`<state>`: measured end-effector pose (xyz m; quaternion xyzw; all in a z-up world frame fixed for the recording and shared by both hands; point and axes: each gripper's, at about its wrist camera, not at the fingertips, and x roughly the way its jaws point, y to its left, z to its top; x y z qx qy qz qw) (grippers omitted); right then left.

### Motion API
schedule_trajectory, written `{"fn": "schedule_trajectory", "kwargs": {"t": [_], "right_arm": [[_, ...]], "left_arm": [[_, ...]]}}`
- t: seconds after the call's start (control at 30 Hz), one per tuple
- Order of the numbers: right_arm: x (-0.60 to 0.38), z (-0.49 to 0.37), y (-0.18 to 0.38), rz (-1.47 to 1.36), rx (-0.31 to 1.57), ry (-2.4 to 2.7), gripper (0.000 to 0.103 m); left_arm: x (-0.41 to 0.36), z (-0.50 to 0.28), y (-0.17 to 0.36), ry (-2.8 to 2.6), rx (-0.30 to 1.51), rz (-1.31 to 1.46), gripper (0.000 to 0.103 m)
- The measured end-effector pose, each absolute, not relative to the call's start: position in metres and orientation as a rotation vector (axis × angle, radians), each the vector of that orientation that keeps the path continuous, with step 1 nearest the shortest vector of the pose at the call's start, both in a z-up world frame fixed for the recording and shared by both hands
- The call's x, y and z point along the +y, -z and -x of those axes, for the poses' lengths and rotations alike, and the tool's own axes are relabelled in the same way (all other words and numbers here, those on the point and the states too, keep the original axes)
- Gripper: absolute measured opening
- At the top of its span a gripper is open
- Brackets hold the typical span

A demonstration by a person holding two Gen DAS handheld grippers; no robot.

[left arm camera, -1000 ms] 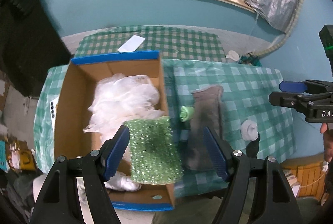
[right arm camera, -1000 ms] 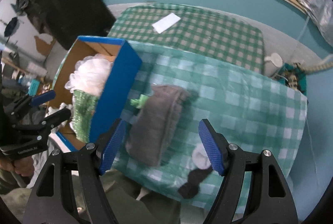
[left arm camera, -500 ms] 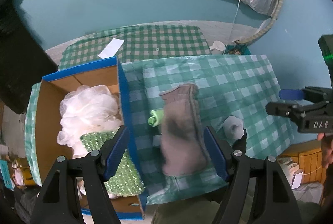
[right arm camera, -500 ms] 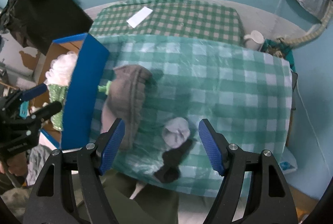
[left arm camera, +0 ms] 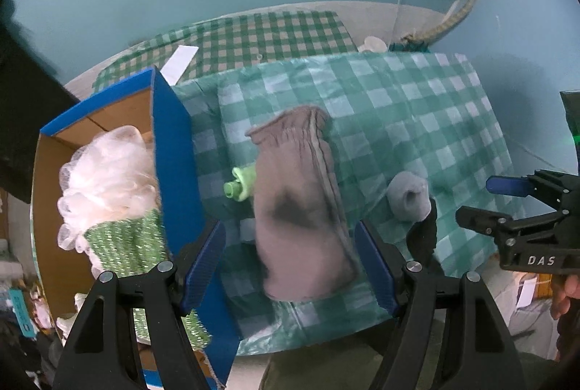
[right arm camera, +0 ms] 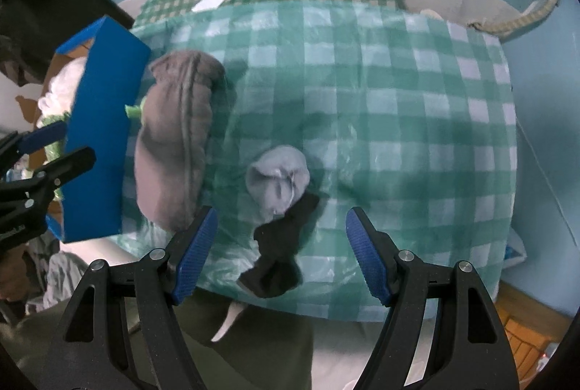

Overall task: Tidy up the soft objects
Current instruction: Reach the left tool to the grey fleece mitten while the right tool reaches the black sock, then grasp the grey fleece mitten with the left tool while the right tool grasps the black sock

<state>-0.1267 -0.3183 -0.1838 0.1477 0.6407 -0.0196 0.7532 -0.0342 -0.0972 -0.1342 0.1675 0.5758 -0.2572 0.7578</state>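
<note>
Jaws of the left gripper (left arm camera: 290, 266) are standing wide apart and holding nothing, hovering over the folded grey-brown knitted cloth (left arm camera: 301, 205) that is lying on the green-and-white checked plastic tablecloth (left arm camera: 417, 121). At 9 o'clock from that cloth a small light-green soft piece (left arm camera: 240, 185) is peeking out, partly tucked under the cloth's edge. Further toward 9 o'clock the blue-sided cardboard box (left arm camera: 174, 154) is sitting with a white mesh bath puff (left arm camera: 105, 172) and a green sparkly scrubbing cloth (left arm camera: 123, 241) already inside.

The right gripper (right arm camera: 281, 255) is likewise spread open and empty, and a rolled pale grey sock (right arm camera: 277, 177) is lying at 12 o'clock from its fingertips, touching a crumpled black sock (right arm camera: 281, 254) that is hanging over the near table edge.

Judging from the layout, three or four soft things are waiting to go into the box. The black sock is looking likely to slide off the edge if the grey one is nudged or the slick tablecloth is dragged. A pinch on only the top fold of the grey-brown cloth could let it unfold and sweep the green piece away.

Motion blur is softening the cloth and socks, so the green piece's true shape is staying unclear, and the box's near corner is sitting hidden behind the left gripper's finger.
</note>
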Motion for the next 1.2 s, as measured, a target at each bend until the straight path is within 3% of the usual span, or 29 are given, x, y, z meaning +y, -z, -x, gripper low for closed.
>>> {"fn": "schedule_trajectory", "kwargs": {"t": [0.47,0.87,0.93,1.0,1.13,1.2], "right_arm": [[-0.305,0.141,0.252,-0.292,1.516,0.053,0.075],[-0.302,0.138,0.271,-0.284,1.529,0.062,0.074],[-0.300,0.135,0.272,-0.276,1.529,0.061,0.072],[-0.298,0.136,0.280,-0.273,1.538,0.052,0.057],[-0.289,0.133,0.285,-0.254,1.550,0.027,0.040],[-0.287,0.132,0.284,-0.243,1.555,0.014,0.039]], "left_arm": [[-0.100,0.038,0.176,0.538,1.338,-0.383,0.075],[-0.105,0.040,0.194,0.532,1.371,-0.405,0.075],[-0.106,0.040,0.197,0.529,1.376,-0.412,0.075],[-0.107,0.039,0.200,0.526,1.381,-0.417,0.075],[-0.109,0.036,0.205,0.525,1.395,-0.408,0.075],[-0.110,0.034,0.208,0.520,1.404,-0.396,0.075]]}}
